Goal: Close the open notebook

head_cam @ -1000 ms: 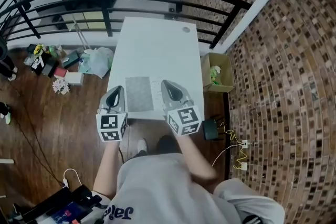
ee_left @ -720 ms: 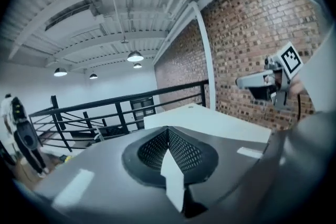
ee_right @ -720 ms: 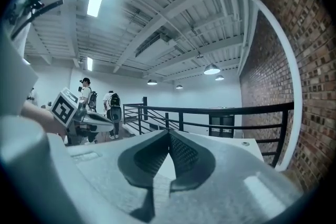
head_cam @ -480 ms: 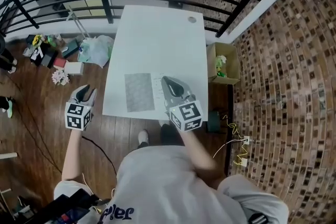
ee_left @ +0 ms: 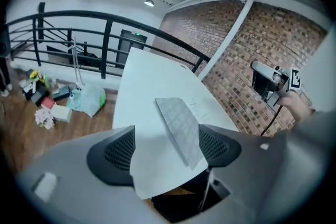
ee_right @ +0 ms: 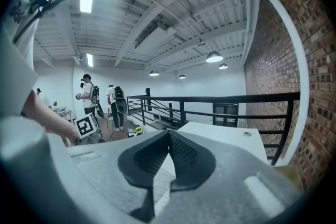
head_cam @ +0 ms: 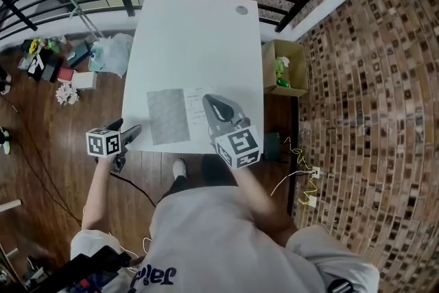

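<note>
The notebook (head_cam: 168,115) is lying open on the counter (head_cam: 199,38), closing not begun. The left gripper (head_cam: 129,135), its jaws just opening with nothing held between them, is hovering at the lower-left corner, and the right gripper (head_cam: 211,103) is hanging clenched and empty.

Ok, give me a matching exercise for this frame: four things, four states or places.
1 left gripper
2 right gripper
3 notebook
4 cardboard box

a lying open
b jaws together
c on the floor
d jaws apart

Pairs: 1-d, 2-b, 3-a, 4-c. The left gripper's jaws have just been opening, with nothing gripped.
</note>
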`<action>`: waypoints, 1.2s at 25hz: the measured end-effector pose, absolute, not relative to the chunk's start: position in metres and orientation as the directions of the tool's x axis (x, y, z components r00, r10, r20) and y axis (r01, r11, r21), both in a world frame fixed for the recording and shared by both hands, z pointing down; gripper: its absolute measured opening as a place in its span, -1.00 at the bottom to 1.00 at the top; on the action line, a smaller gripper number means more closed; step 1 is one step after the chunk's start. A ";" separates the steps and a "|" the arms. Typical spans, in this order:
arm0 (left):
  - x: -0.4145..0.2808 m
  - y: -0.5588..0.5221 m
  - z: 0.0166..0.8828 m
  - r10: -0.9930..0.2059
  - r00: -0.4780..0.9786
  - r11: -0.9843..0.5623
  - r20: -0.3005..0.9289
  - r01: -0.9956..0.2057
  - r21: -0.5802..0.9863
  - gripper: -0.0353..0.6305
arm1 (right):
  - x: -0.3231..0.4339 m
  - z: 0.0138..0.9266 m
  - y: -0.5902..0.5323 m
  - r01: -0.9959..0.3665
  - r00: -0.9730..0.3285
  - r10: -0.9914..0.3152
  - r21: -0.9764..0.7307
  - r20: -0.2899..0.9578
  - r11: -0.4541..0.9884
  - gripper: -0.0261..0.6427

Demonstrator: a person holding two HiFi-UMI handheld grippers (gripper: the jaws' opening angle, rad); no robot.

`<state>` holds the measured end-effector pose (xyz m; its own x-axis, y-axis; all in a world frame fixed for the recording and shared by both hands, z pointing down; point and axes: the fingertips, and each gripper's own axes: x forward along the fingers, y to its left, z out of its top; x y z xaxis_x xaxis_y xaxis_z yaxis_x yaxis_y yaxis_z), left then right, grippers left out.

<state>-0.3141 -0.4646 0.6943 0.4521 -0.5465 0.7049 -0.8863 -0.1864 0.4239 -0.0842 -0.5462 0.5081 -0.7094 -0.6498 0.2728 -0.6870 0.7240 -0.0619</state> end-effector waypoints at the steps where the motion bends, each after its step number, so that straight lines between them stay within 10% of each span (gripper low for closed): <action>1: -0.306 -0.465 0.701 -0.532 0.471 -0.184 0.704 -0.876 0.446 0.29 | -0.082 0.511 -0.547 -0.688 -0.707 -0.649 -0.064 0.279 0.722 -0.96; 30: -0.235 -0.450 0.740 -0.374 0.610 -0.096 0.698 -0.774 0.625 -0.80 | -0.038 0.522 -0.558 -0.757 -0.644 -0.709 -0.106 0.288 0.645 -0.97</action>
<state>-0.2352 -0.4497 0.7401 0.6102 -0.3742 0.6983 -0.7744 -0.0957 0.6255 -0.0384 -0.5577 0.5224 -0.6444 -0.7086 0.2876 -0.7567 0.6452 -0.1056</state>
